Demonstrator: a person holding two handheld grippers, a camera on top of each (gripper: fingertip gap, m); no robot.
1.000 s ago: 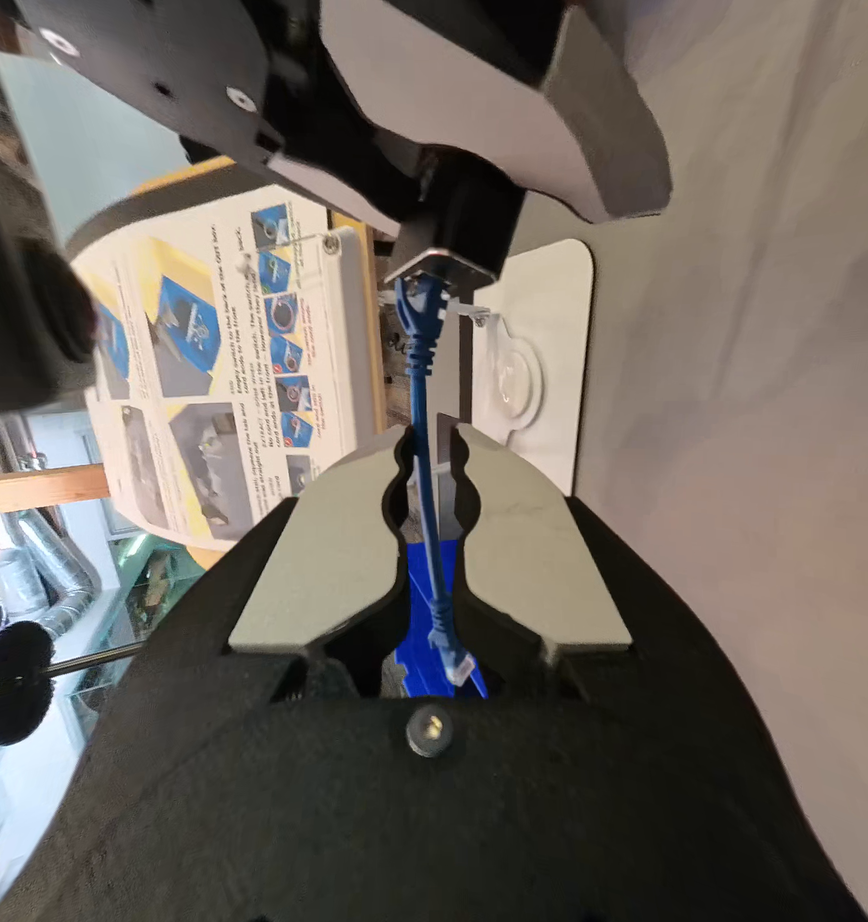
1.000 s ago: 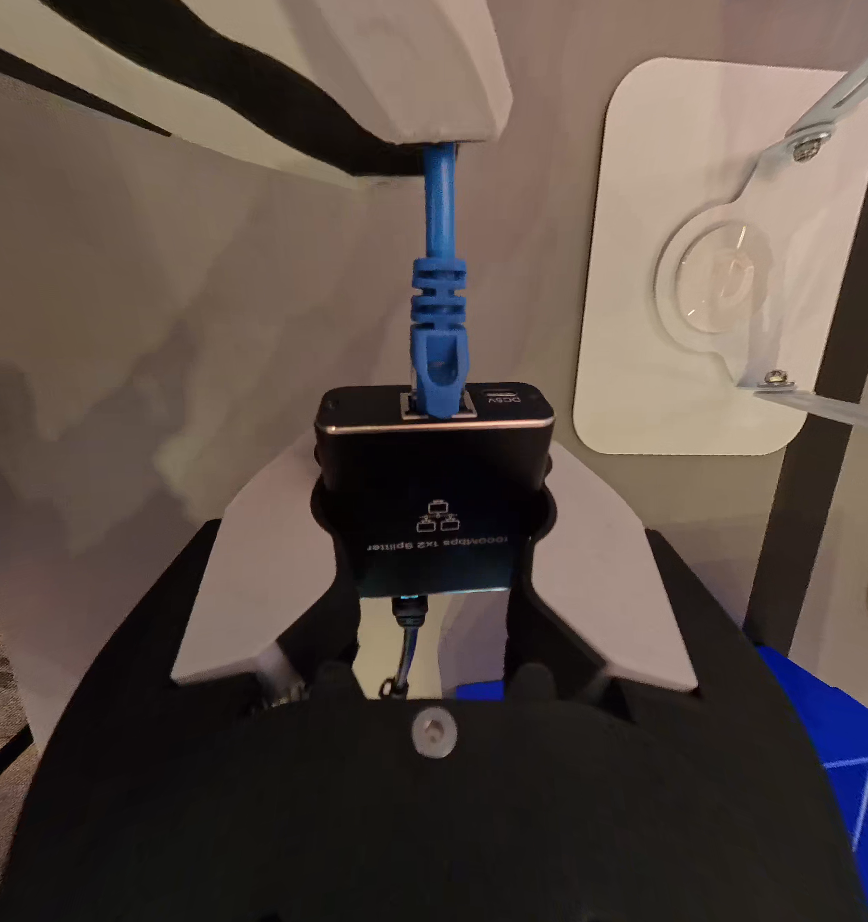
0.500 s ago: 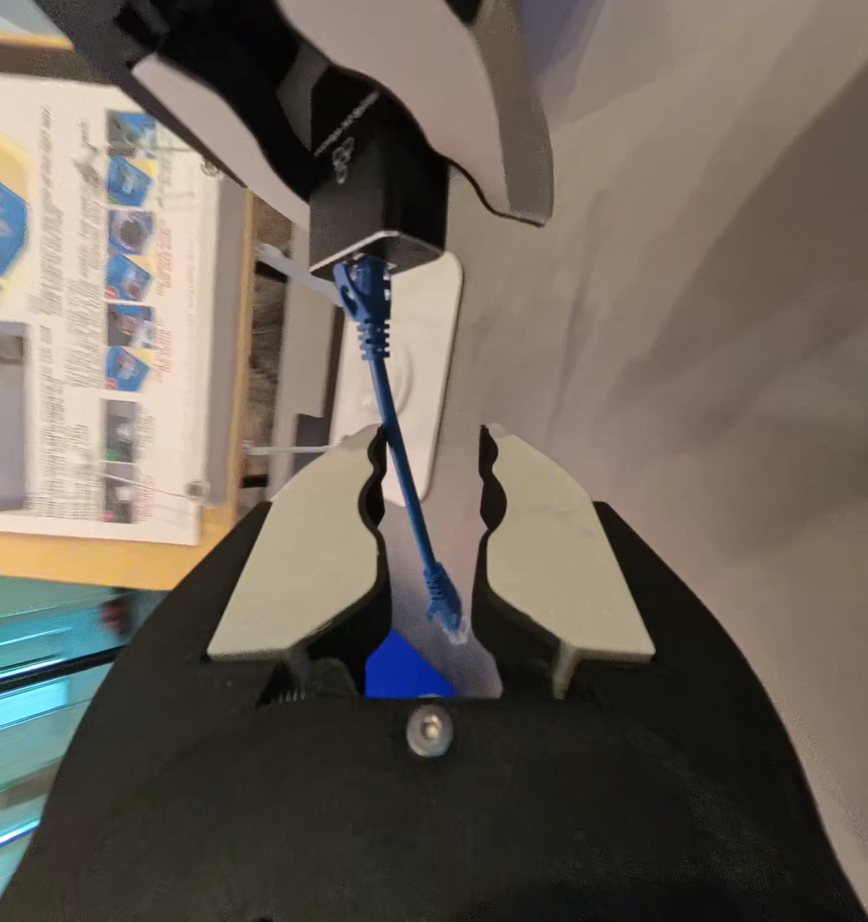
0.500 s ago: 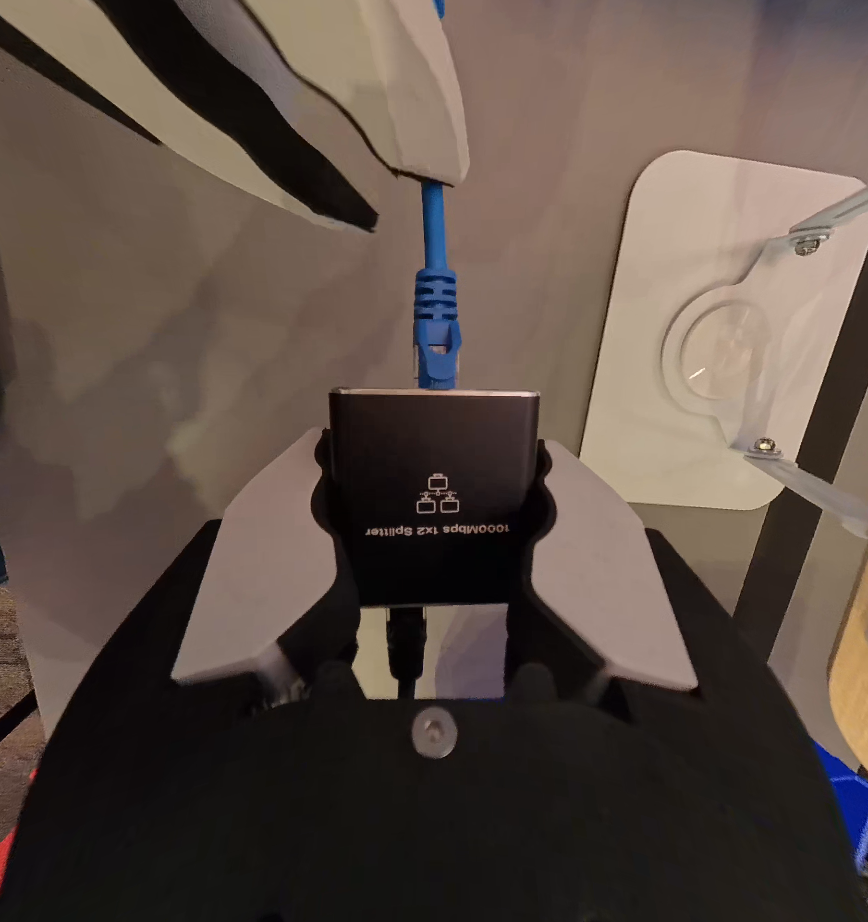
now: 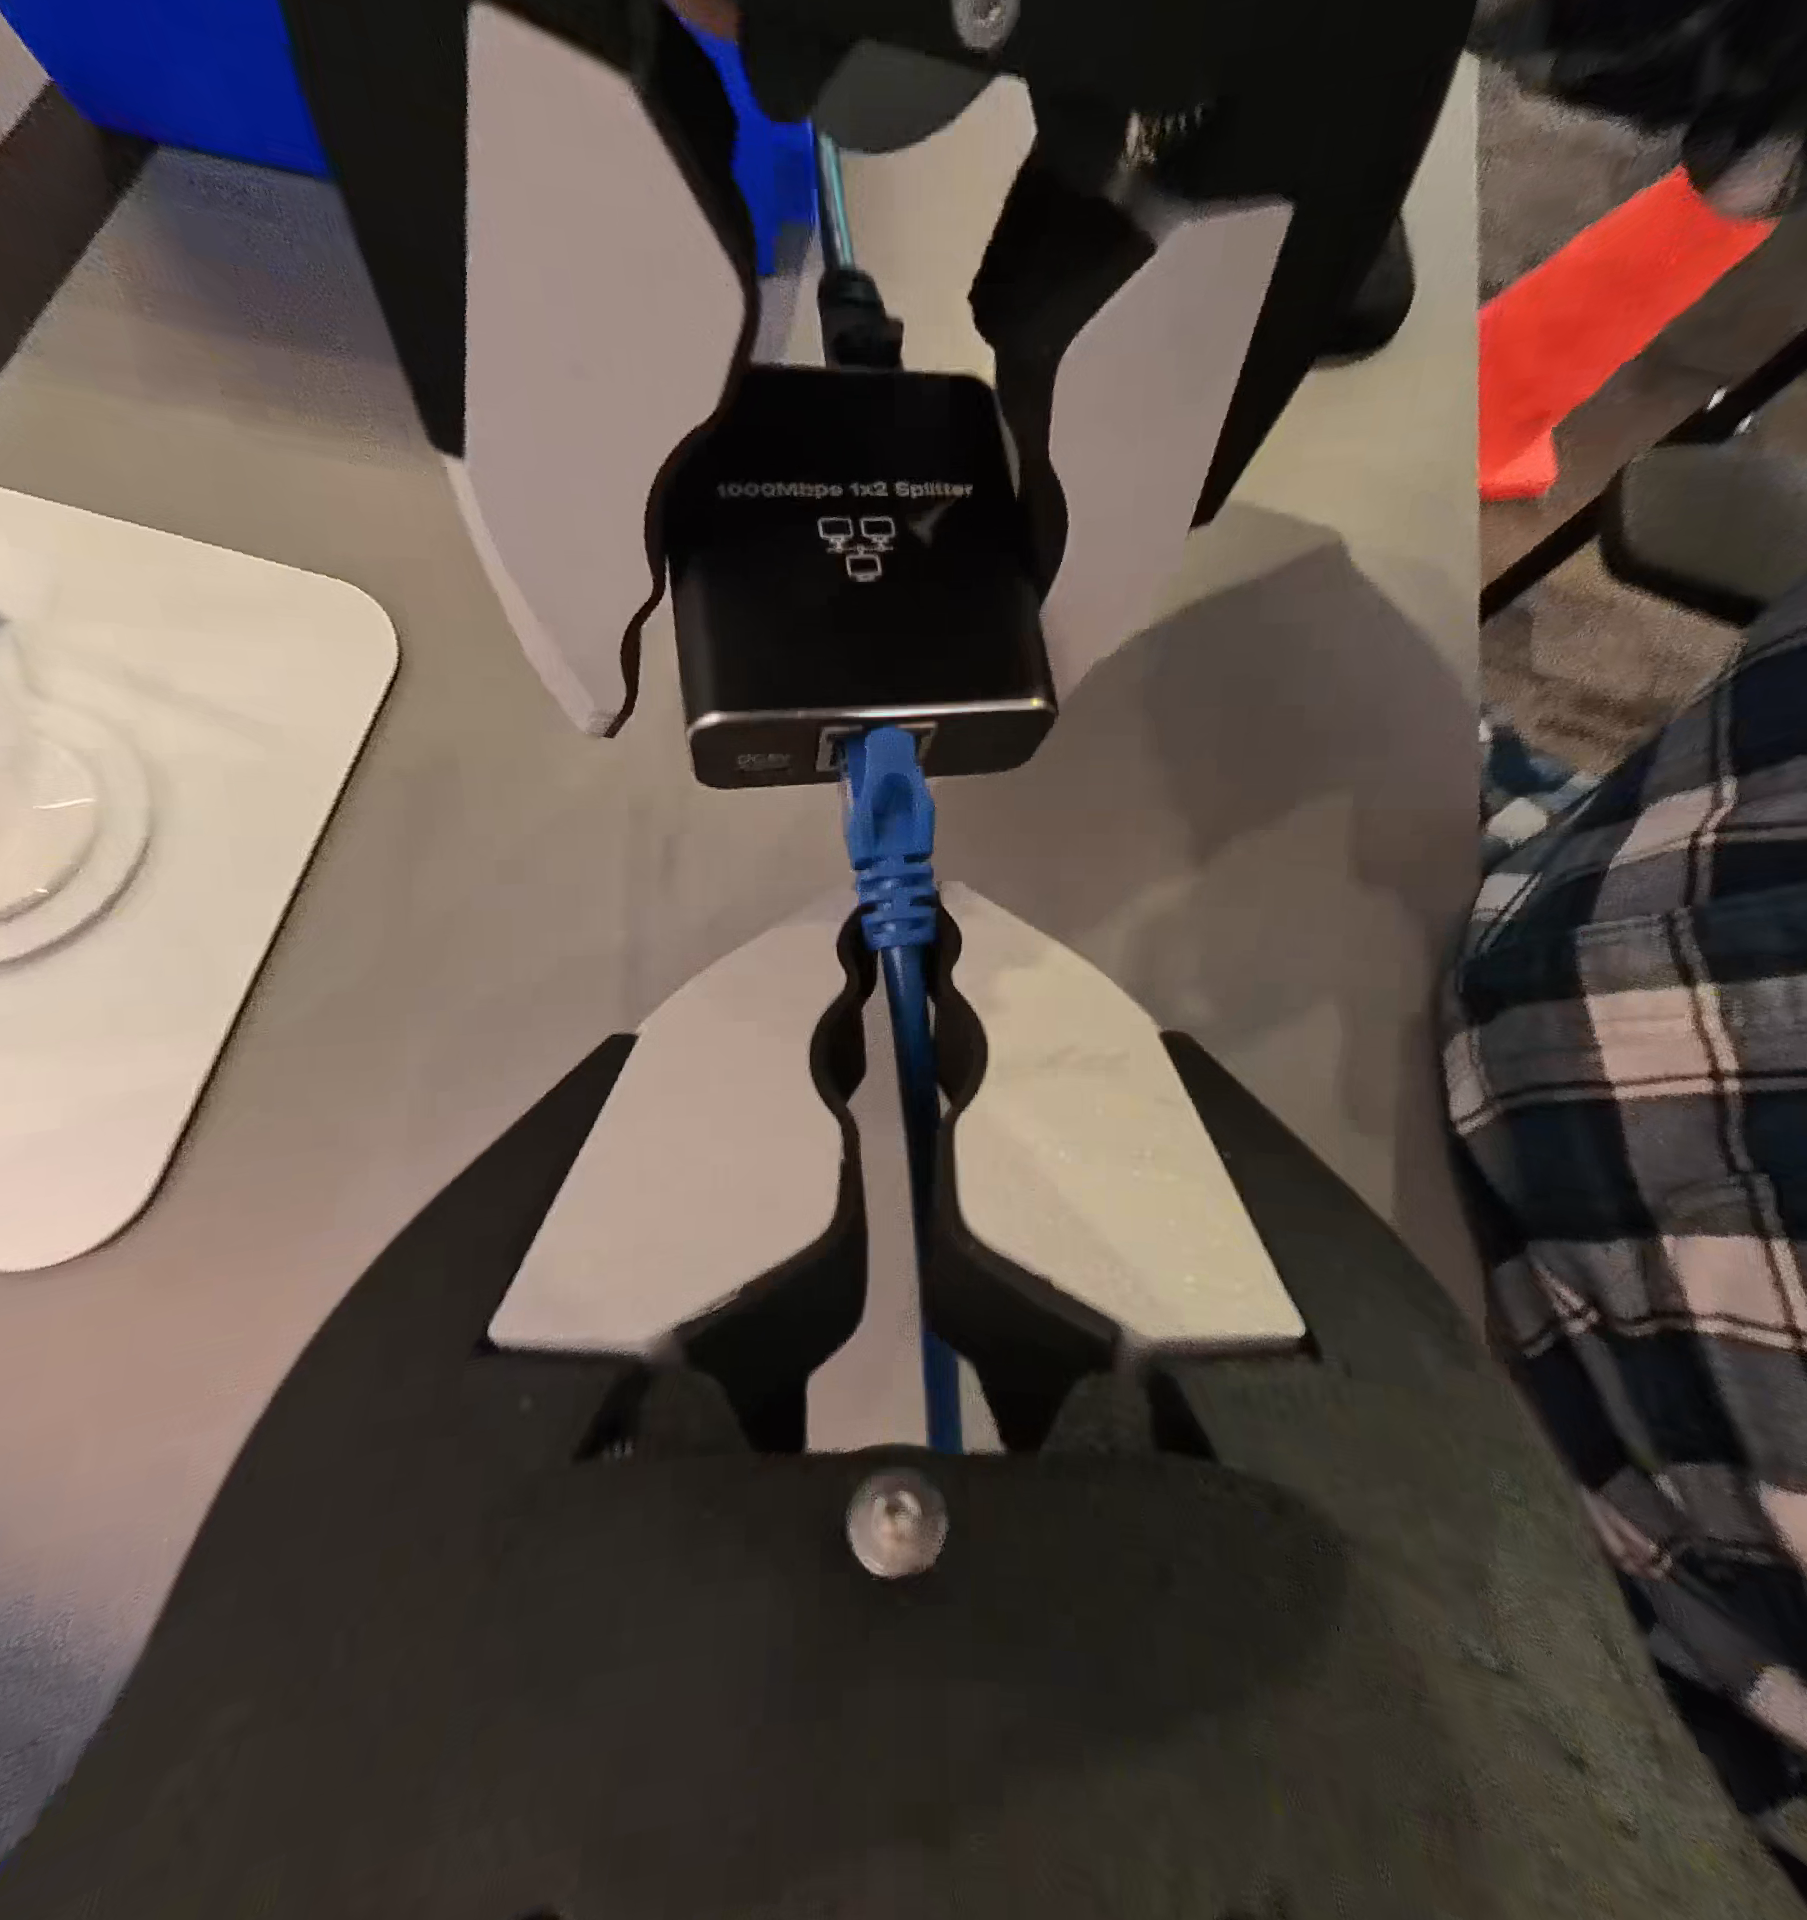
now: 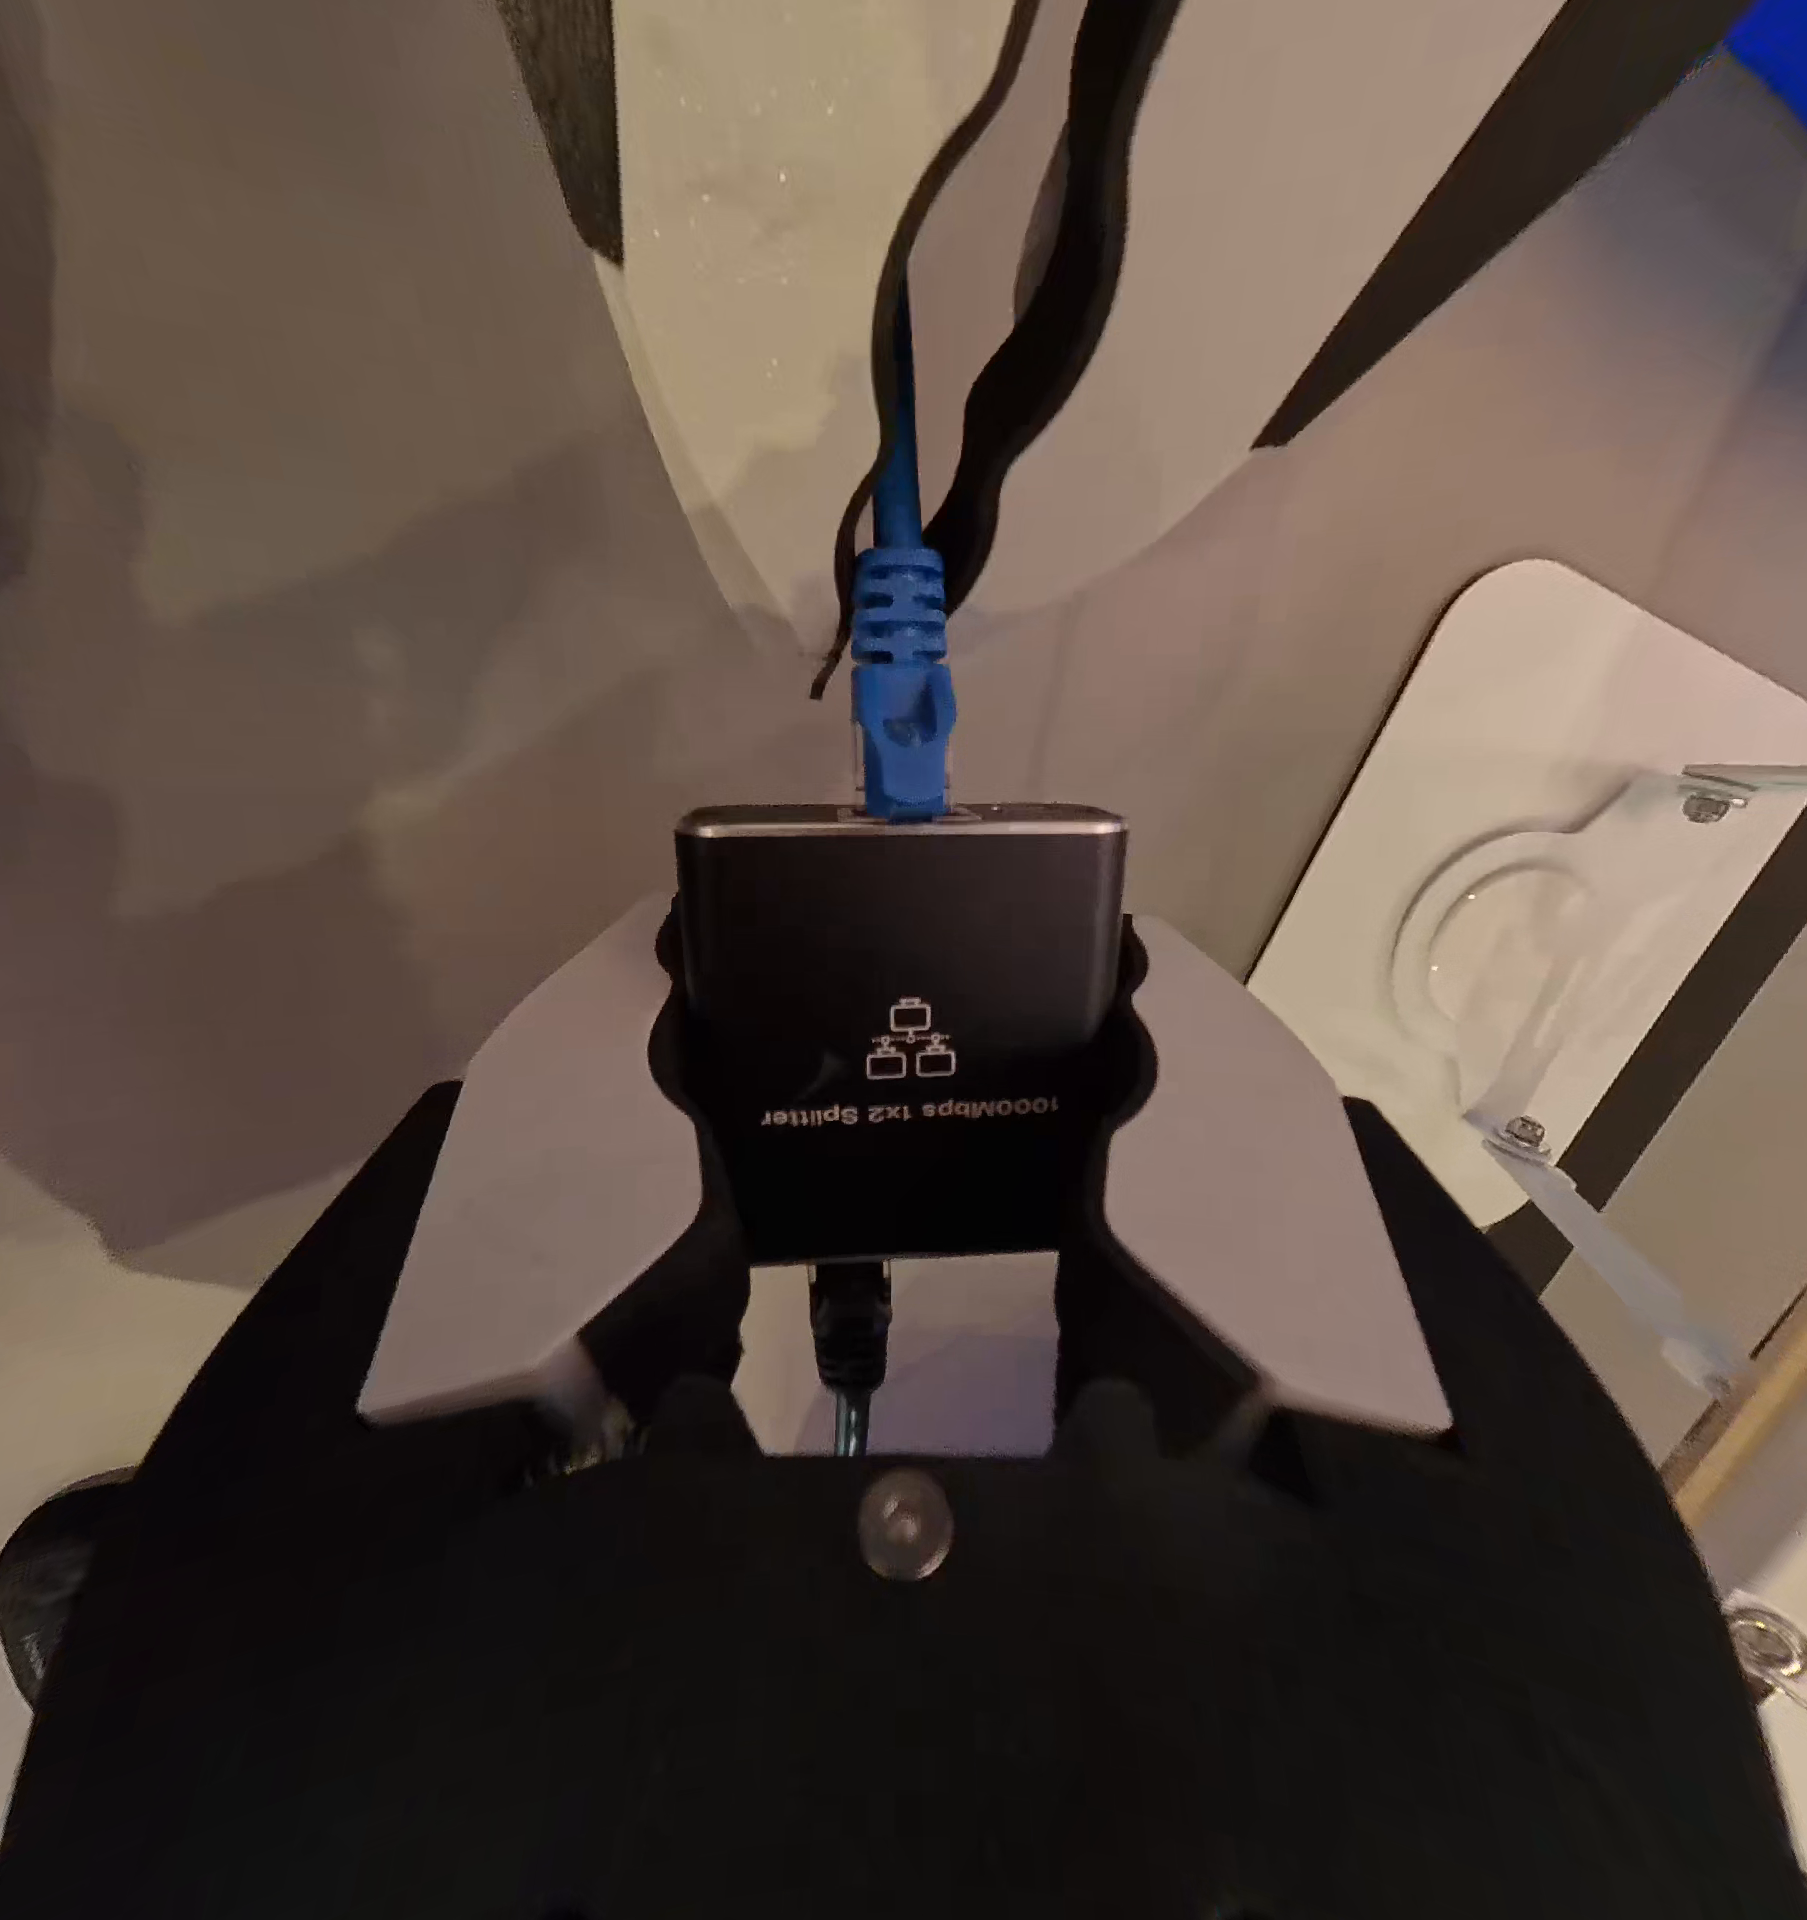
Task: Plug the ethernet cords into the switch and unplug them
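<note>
My right gripper (image 6: 899, 966) is shut on the black switch (image 6: 899, 935), with a pad pressed on each side of it. A blue ethernet plug (image 6: 899, 727) sits in a port on the switch's front edge. My left gripper (image 5: 899, 940) is shut on the blue cord (image 5: 909, 1091) just behind the plug's ribbed boot (image 5: 894, 894). The left wrist view shows the switch (image 5: 857, 561) straight ahead between the right gripper's fingers (image 5: 566, 416). The right wrist view shows the left gripper's fingers (image 6: 733, 312) closed around the cord. A dark cable (image 6: 849, 1340) leaves the switch's rear.
Both grippers hover over a grey table (image 5: 442, 987). A white pad with a clear plastic mount (image 5: 99, 831) lies to the left, seen also in the right wrist view (image 6: 1501, 935). A blue bin (image 5: 182, 73), a red object (image 5: 1605, 312) and a person's plaid sleeve (image 5: 1657, 1143) are nearby.
My left gripper opened wider, slid up the cord and closed on it again just behind the plug's boot. It also swung round to face the switch. The right gripper kept hold of the switch.
</note>
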